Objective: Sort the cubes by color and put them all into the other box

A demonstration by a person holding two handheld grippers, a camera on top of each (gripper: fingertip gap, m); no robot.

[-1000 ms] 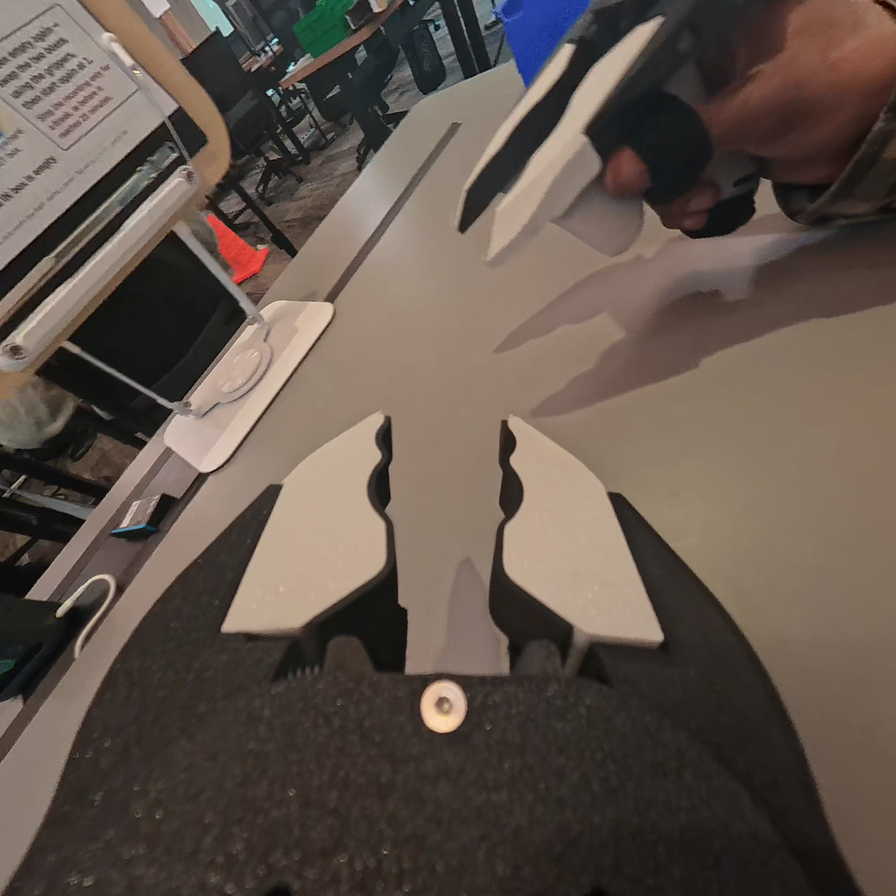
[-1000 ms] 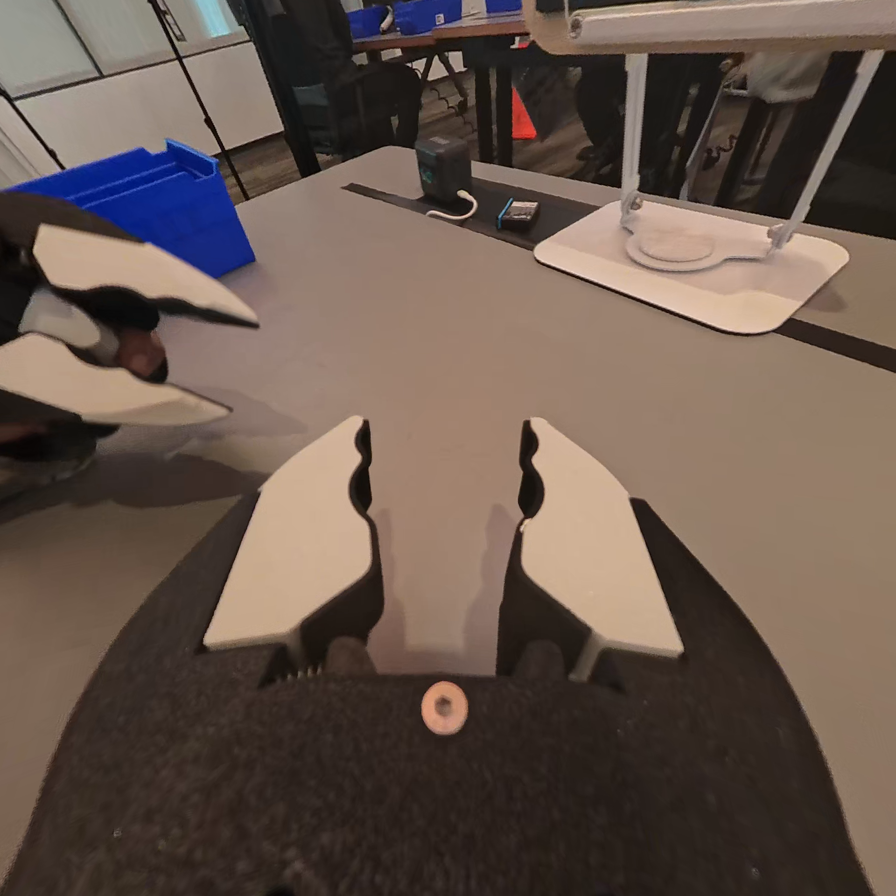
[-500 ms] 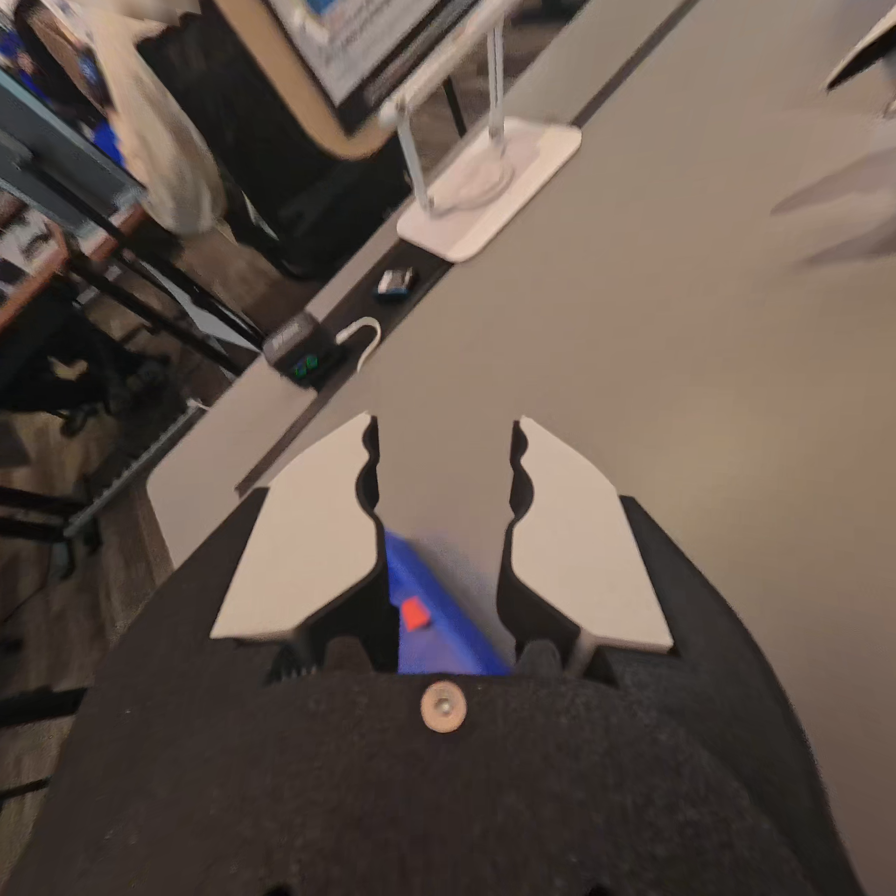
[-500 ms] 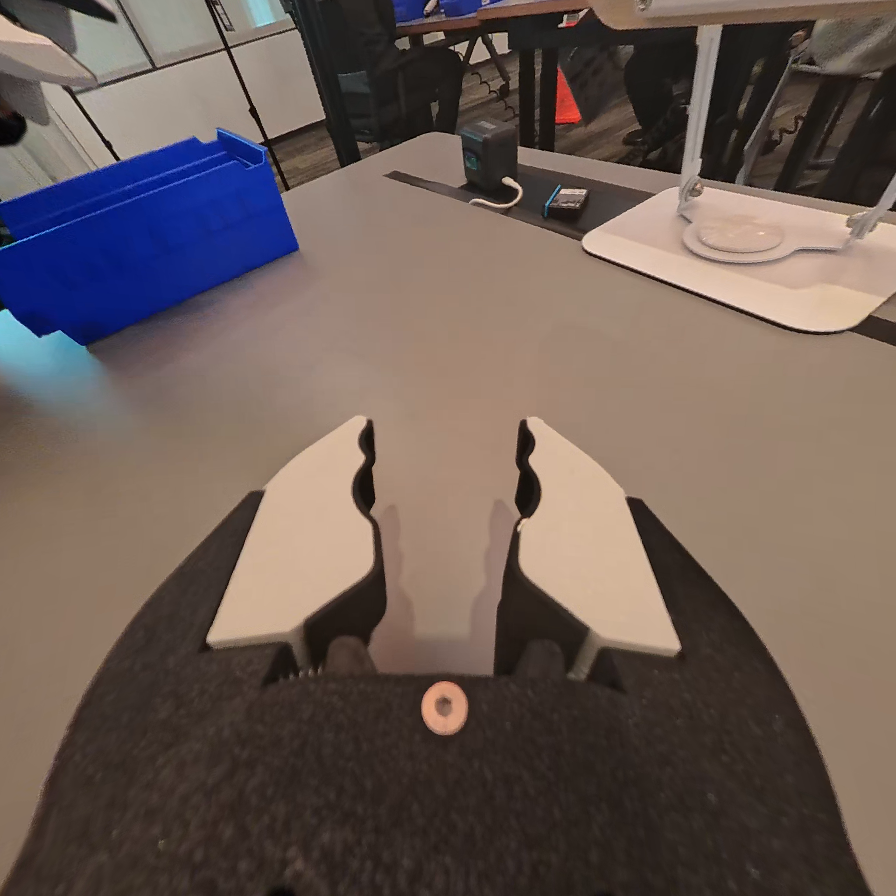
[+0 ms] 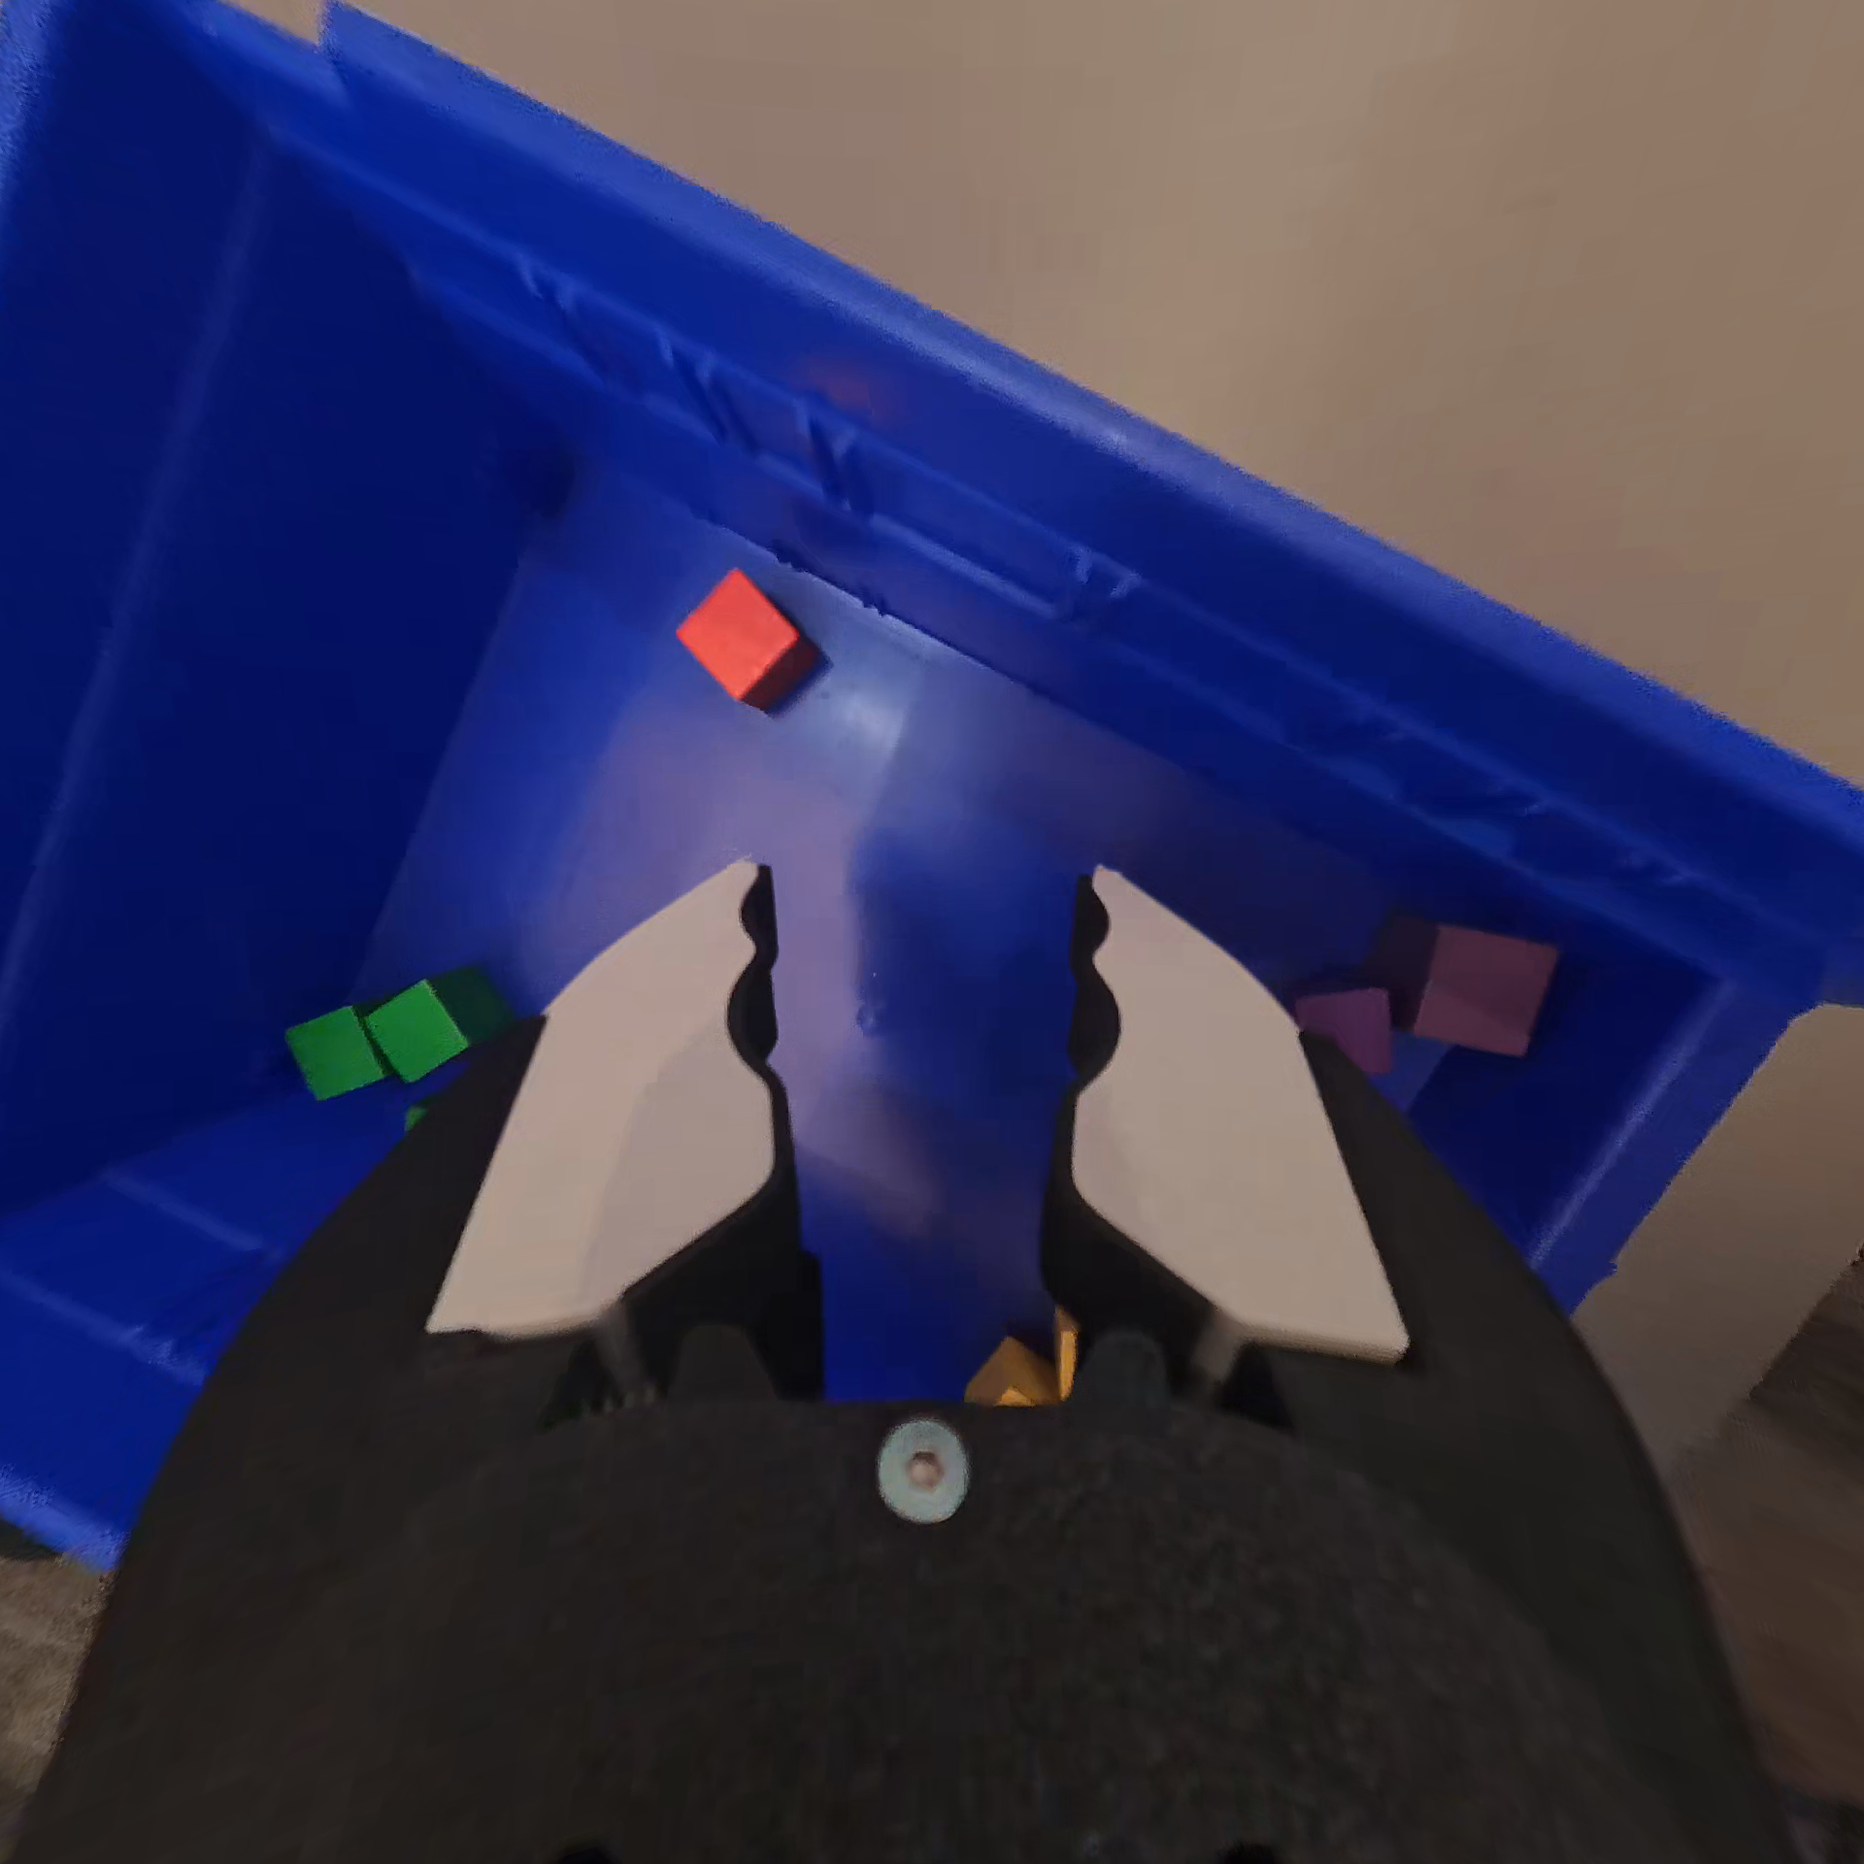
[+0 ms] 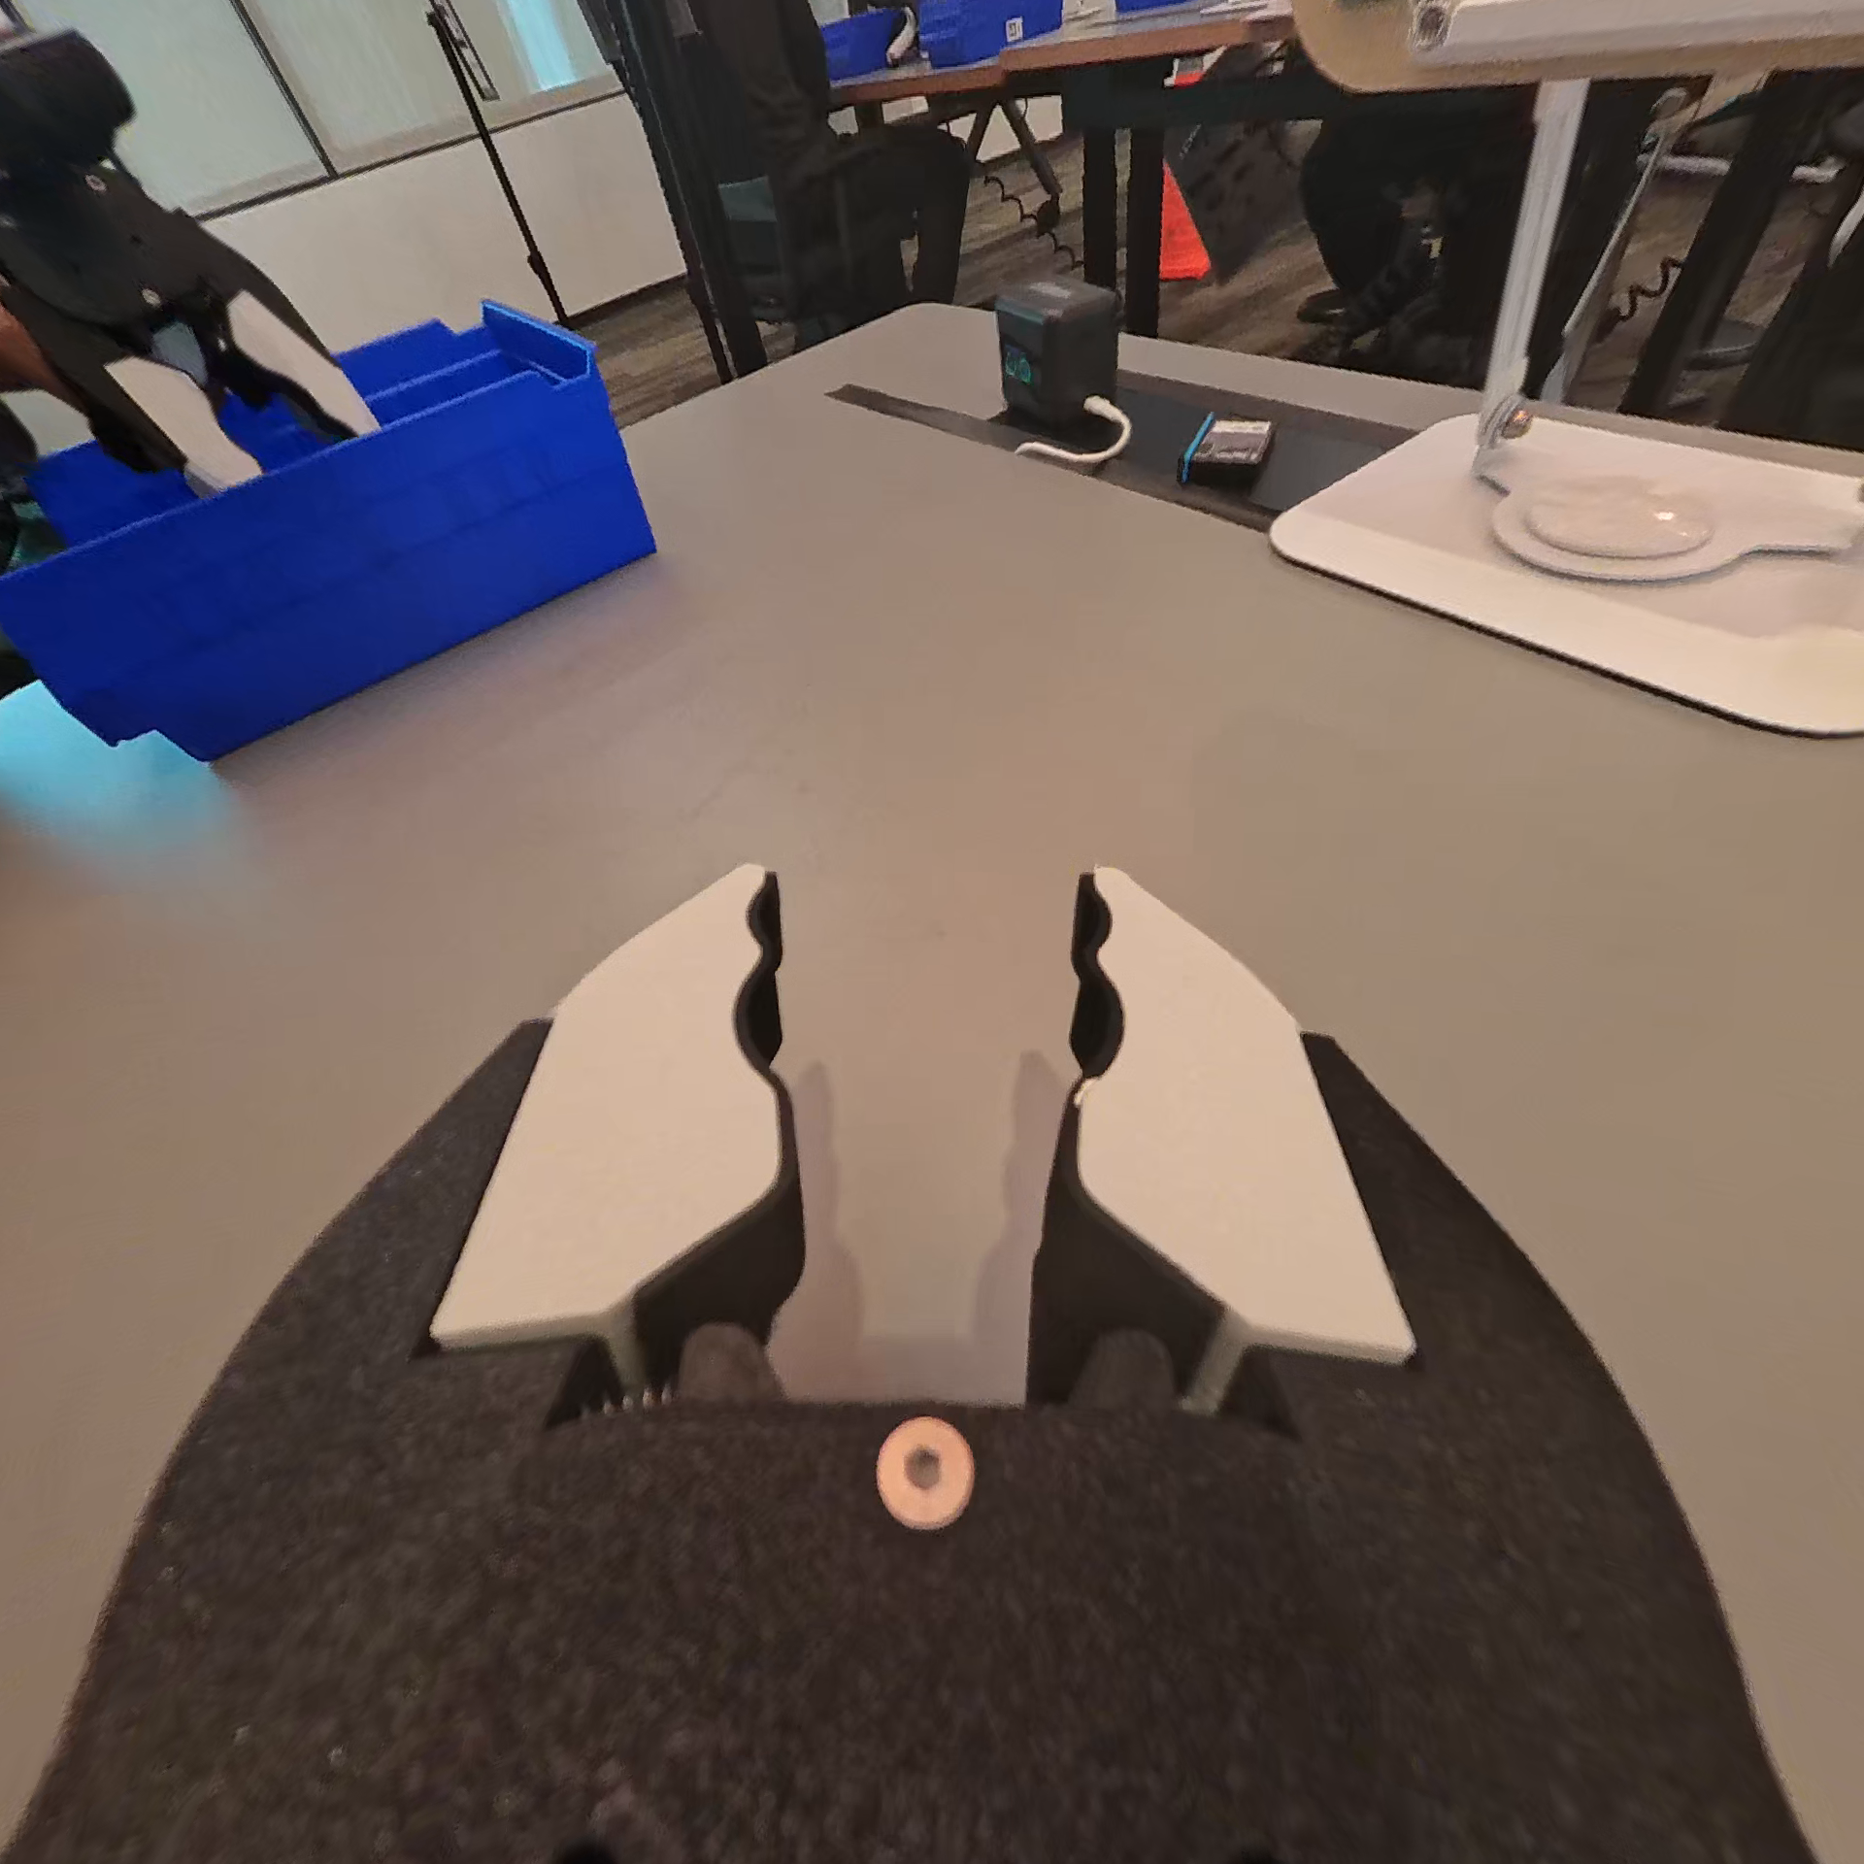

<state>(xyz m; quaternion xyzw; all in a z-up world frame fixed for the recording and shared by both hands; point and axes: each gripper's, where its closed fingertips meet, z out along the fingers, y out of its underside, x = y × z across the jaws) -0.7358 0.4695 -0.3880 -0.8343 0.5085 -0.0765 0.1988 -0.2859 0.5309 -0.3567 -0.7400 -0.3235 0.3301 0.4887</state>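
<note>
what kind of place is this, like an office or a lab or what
Most likely a shared office or lab workspace set up for data recording. A grey table holds a blue bin and a white monitor stand base, more desks with blue bins stand behind, and a tripod stands near the wall.

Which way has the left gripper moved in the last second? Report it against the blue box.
Yes. The left gripper swung away from the bare table and now hangs open over the blue box, pointing down at the cubes inside.

Blue box (image 5: 1160, 646) holds red cube (image 5: 744, 633), green cubes (image 5: 388, 1034), purple cubes (image 5: 1452, 994).
</note>
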